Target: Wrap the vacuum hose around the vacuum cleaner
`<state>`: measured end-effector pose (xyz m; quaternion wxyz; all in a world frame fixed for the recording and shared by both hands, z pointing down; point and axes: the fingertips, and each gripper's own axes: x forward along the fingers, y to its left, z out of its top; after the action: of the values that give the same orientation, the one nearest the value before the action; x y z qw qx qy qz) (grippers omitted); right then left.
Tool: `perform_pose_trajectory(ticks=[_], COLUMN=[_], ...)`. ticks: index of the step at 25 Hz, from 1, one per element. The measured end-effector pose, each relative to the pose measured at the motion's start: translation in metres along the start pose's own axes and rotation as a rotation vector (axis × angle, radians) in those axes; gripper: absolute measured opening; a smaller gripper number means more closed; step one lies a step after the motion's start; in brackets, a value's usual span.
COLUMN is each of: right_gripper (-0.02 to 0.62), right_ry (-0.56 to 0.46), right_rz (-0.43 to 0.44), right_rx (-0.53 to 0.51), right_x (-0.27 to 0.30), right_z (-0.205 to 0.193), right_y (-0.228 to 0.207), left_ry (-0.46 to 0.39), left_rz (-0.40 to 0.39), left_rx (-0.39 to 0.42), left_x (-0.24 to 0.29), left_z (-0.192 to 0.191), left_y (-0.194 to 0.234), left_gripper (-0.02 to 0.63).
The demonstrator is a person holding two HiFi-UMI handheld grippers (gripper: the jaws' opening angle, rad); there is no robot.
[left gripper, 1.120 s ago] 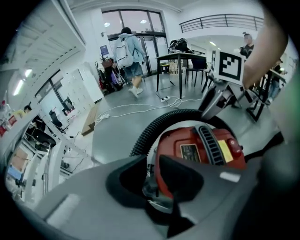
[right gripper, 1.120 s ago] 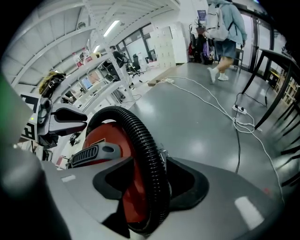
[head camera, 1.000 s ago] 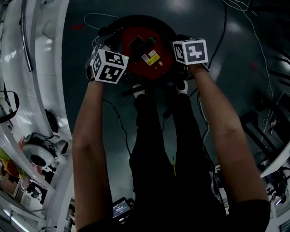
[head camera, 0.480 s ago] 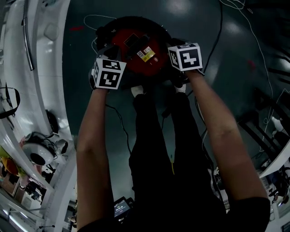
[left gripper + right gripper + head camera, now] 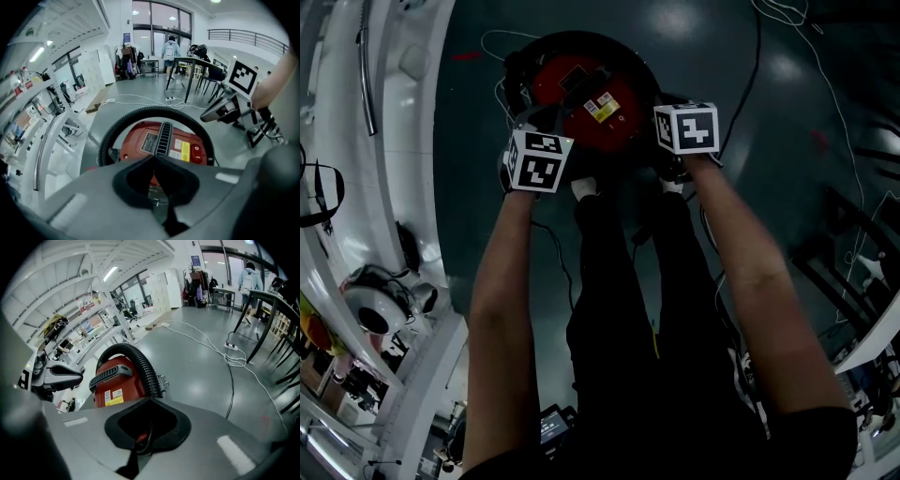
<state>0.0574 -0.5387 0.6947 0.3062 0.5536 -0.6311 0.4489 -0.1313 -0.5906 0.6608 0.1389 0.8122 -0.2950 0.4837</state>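
**Now both tongs clenched over the vacuum cleaner**

Right now we hold both tongs above the near edge of the red vacuum cleaner. It stands on the grey floor, just ahead of our shoes.

The vacuum hose, black and ribbed, lies around the cleaner. In the left gripper view it arcs over the far side of the red body. In the right gripper view it climbs over the cleaner just beside the black handle on top.

Our left tongs hang over the cleaner's near left edge. They are clenched, tips together, pointing steeply down, and we see nothing caught between them.

Our right tongs hang over the cleaner's near right edge. They have just been closing and are clenched as well. Behind their tips a bit of red and a thin dark strand show, but we cannot tell whether anything is pinched there.

Beyond the cleaner a white cable trails across the floor, and white shelving runs along the cleaner's left.
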Motion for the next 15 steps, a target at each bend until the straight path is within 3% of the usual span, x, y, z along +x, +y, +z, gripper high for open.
perform_pose_trajectory(ticks=[8, 15], right_gripper=[-0.005, -0.005], right_ry=[0.021, 0.032], right_rz=[0.134, 0.221], right_rx=[-0.02, 0.045], right_x=[-0.031, -0.085], right_z=[-0.044, -0.084], right_y=[0.02, 0.026], left_ry=[0.011, 0.015], left_rz=[0.014, 0.021], left_rx=[-0.119, -0.388], left_x=[-0.027, -0.075], left_z=[-0.008, -0.026], left_y=[-0.043, -0.106], left_gripper=[0.009, 0.009])
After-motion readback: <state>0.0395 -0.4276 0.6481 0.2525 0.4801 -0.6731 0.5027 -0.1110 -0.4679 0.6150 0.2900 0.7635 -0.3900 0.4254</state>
